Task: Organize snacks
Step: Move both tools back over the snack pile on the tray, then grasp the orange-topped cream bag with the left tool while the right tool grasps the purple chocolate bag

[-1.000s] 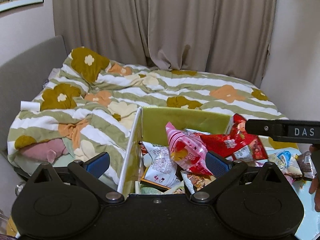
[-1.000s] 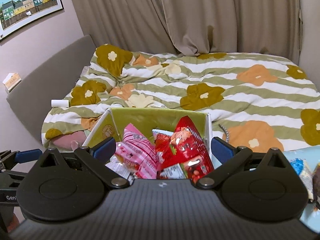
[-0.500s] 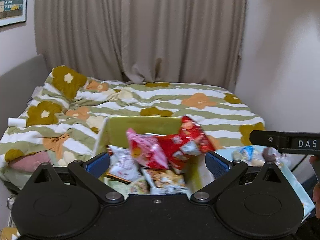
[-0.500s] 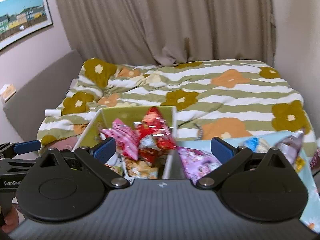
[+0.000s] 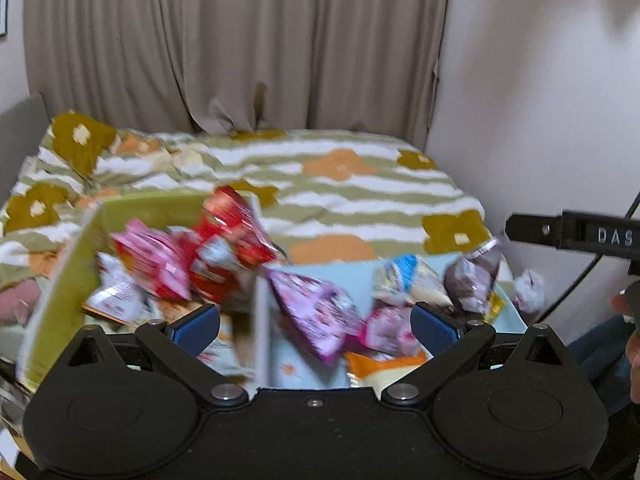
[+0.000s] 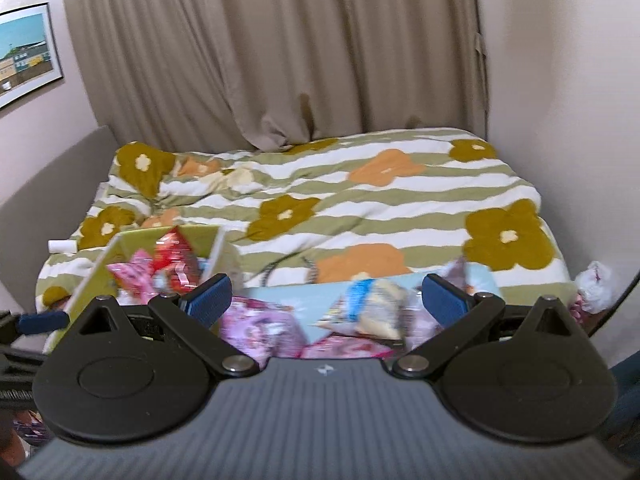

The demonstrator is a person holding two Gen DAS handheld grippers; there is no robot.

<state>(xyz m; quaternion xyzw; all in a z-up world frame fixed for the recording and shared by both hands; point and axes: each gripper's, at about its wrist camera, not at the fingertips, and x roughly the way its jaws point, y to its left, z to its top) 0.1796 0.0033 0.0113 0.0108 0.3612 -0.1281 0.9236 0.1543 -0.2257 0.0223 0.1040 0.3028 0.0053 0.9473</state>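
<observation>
Two hand-held grippers show, the left hand-held gripper [image 5: 315,326] and right hand-held gripper [image 6: 325,299], each spread wide and holding nothing. Just beyond the left one's fingers lies a purple snack packet [image 5: 316,314] on the pale blue worktop [image 5: 340,276], with several more packets blurred toward its right edge. One green box [image 5: 64,304] at the worktop's left edge holds red and pink packets [image 5: 160,268], too smeared to count. Behind lies the flowered bed [image 6: 360,200].

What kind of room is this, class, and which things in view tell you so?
Most likely a bedroom: a bed with a flowered quilt, long curtains behind it, and a framed picture on the wall.
</observation>
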